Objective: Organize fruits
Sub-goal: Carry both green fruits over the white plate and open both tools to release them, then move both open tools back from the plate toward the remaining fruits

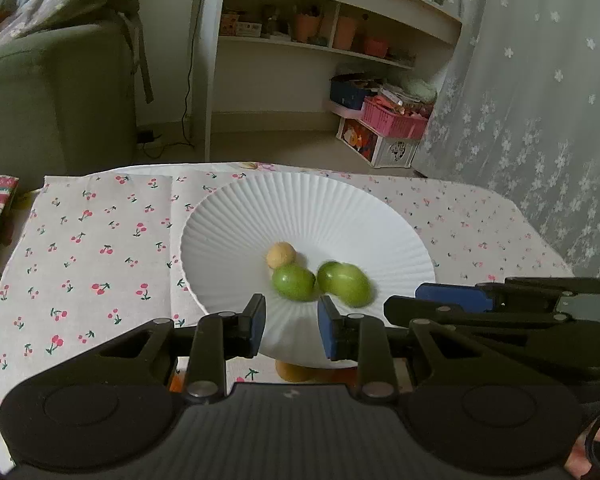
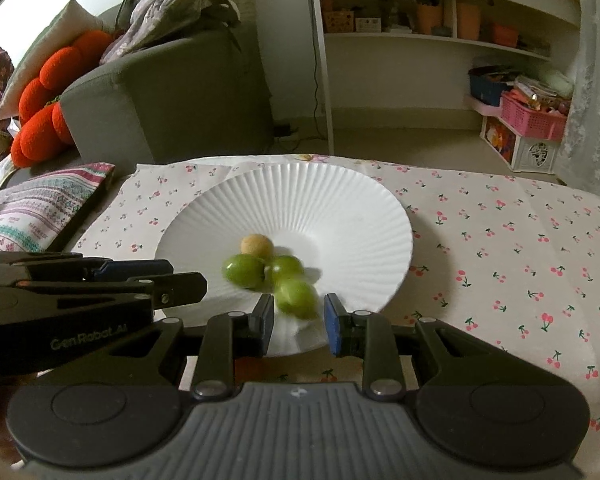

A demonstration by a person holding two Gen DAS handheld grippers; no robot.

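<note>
Fruits lie grouped at the centre of the white ribbed plate (image 2: 340,208): green fruits (image 2: 244,271) touching one another, and a smaller tan fruit (image 2: 256,245) touching them on the far side. The right wrist view shows three green fruits; the nearest green fruit (image 2: 296,298) is motion-blurred and sits just ahead of the right gripper (image 2: 298,326). The left wrist view shows only two green shapes.

Handling: the green fruits appear smooth, rounded, light and firm, so they are likely to roll or slip. Grip across the short axis at mid-body, with moderate force. The tan fruit looks matte and smaller.

Gripper state: the right gripper's jaws are parted, holding nothing. The left gripper (image 1: 291,328) is likewise parted and empty, just short of the fruits.

Obstructions: the sloped plate wall tends to return fruit to the centre. Another orange-brown fruit (image 1: 294,372) shows partly under the plate's near edge. The two grippers sit close together. The cherry-print tablecloth (image 2: 500,240) surrounds the plate.
</note>
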